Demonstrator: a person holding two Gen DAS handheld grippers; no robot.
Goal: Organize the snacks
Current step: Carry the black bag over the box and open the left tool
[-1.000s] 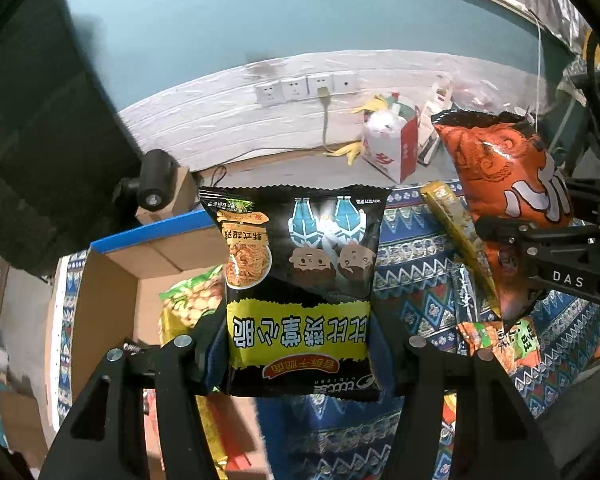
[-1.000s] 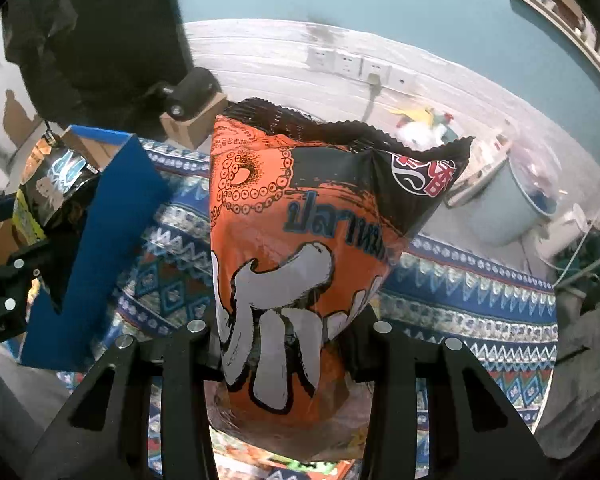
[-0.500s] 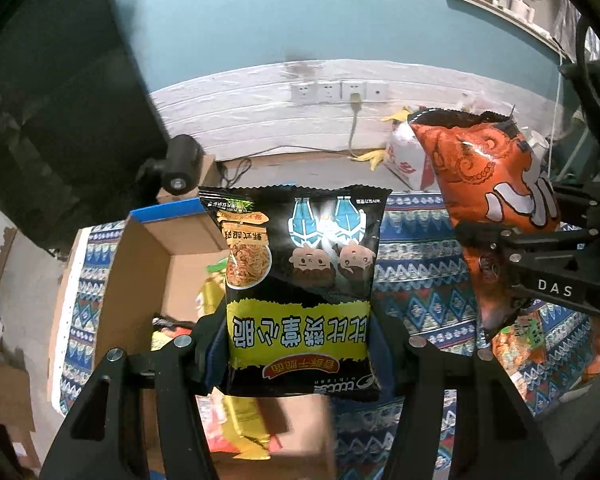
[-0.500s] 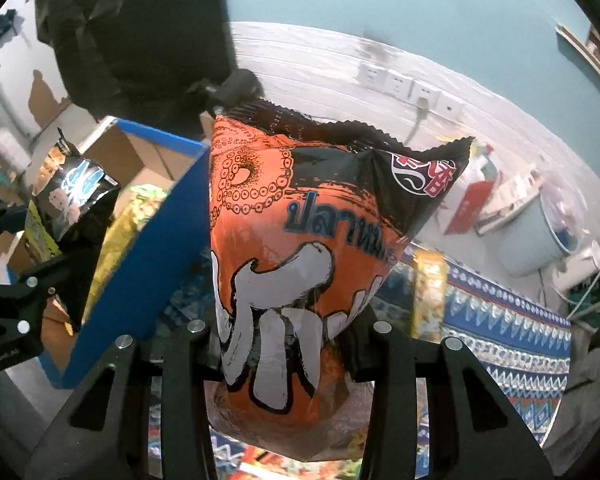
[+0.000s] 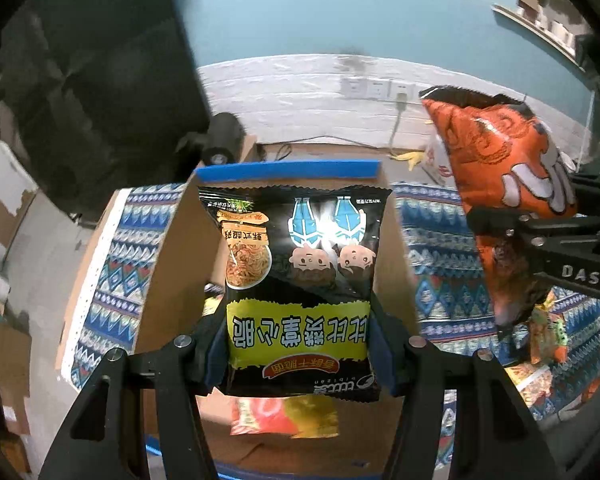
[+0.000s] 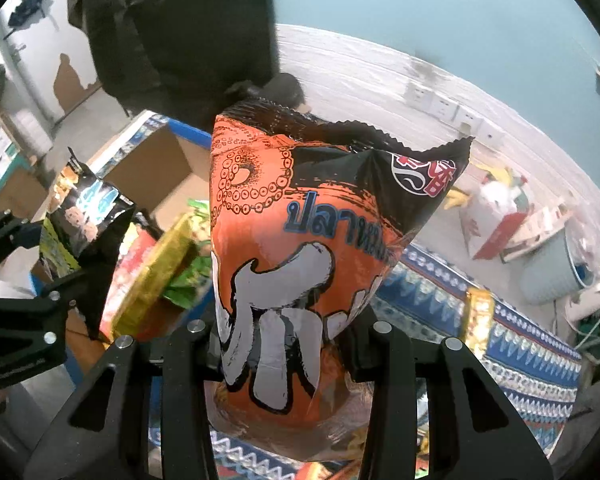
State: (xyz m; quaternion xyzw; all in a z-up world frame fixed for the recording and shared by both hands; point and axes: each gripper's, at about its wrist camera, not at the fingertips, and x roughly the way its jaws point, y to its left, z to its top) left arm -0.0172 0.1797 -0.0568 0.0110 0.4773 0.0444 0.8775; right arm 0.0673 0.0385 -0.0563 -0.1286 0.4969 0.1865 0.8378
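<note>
Both jaws clamped: left on black snack bag [image 5: 300, 280], right on orange bag [image 6: 296, 280]

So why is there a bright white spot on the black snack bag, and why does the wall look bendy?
Left wrist view: room light glares off the shiny black snack bag; the fisheye lens curves the wall. Right wrist view: the cardboard box looks smeared, while the orange bag stays sharp.
</note>
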